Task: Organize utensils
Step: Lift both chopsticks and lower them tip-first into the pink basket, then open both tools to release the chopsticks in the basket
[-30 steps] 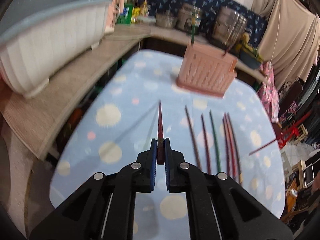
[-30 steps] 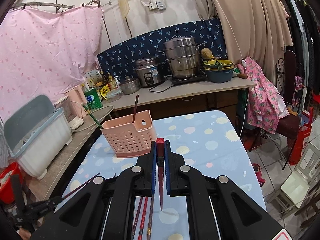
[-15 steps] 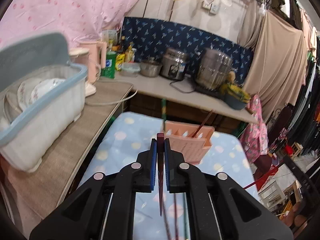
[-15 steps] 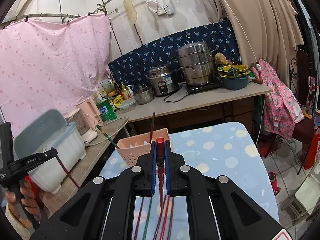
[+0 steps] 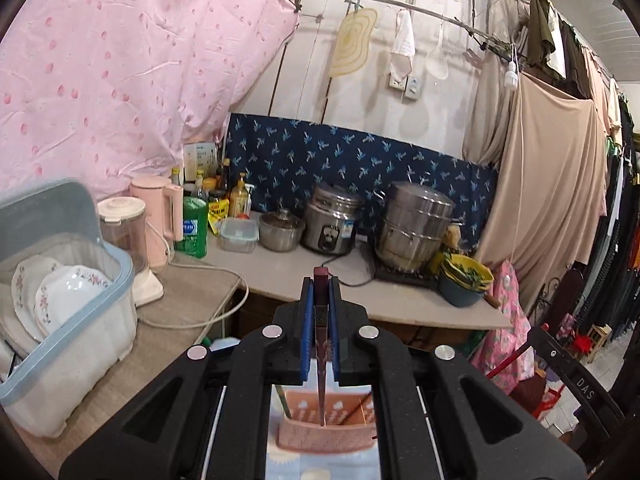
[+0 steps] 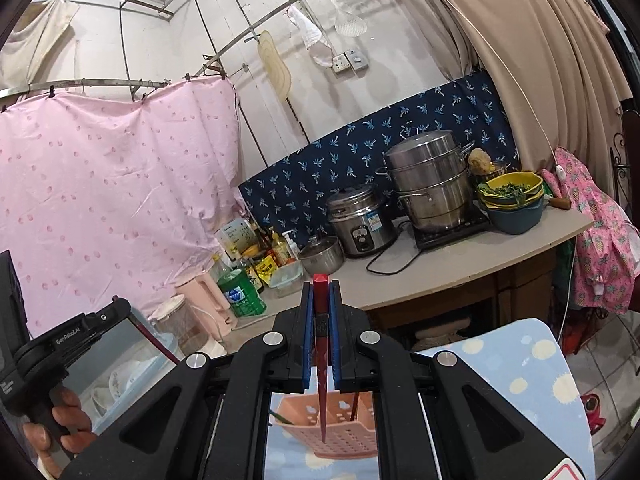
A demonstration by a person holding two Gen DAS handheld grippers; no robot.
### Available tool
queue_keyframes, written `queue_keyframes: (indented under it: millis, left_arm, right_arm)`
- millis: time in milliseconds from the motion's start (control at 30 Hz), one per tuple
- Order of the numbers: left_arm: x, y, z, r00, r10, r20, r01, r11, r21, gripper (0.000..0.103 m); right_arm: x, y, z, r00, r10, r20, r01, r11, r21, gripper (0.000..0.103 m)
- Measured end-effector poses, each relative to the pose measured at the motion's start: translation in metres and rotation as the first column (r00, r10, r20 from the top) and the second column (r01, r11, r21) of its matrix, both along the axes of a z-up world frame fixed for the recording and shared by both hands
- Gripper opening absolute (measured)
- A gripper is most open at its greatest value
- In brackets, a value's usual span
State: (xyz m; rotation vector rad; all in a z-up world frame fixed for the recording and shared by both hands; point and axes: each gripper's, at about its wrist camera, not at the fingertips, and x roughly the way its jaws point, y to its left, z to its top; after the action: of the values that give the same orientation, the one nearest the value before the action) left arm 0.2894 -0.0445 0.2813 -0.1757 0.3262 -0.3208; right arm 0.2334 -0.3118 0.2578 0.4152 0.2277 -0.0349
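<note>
Kitchen counters ring a spotted blue table (image 6: 532, 364) bearing the pink utensil basket (image 6: 344, 432). Both the left gripper (image 5: 321, 320) and right gripper (image 6: 321, 320) clamp a dark red chopstick (image 5: 321, 360) and a bright red chopstick (image 6: 321, 360), tips hanging over the basket. Best to centre each tip over a compartment, lower straight, then release.

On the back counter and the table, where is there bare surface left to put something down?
Free: the counter's front strip before the rice cooker and steamer, crossed by a black cord; the tablecloth right of the pink basket. Crowded: the corner of bottles, and the side counter with dish bin, blender and kettle.
</note>
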Motion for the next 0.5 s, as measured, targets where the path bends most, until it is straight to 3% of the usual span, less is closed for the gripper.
queue_keyframes:
  millis: [133, 500]
  left_arm:
    - [0.024, -0.006, -0.014, 1.0, 0.015, -0.015, -0.015, 1.0, -0.001, 0.007]
    - [0.061, -0.016, -0.091, 0.987, 0.006, -0.161, -0.004, 1.0, 0.013, 0.007]
  right_arm:
    - [0.027, -0.001, -0.011, 1.0, -0.003, -0.023, 0.003, 1.0, -0.001, 0.007]
    - [0.067, 0.006, -0.087, 0.984, 0.018, -0.177, -0.018, 1.0, 0.004, 0.007]
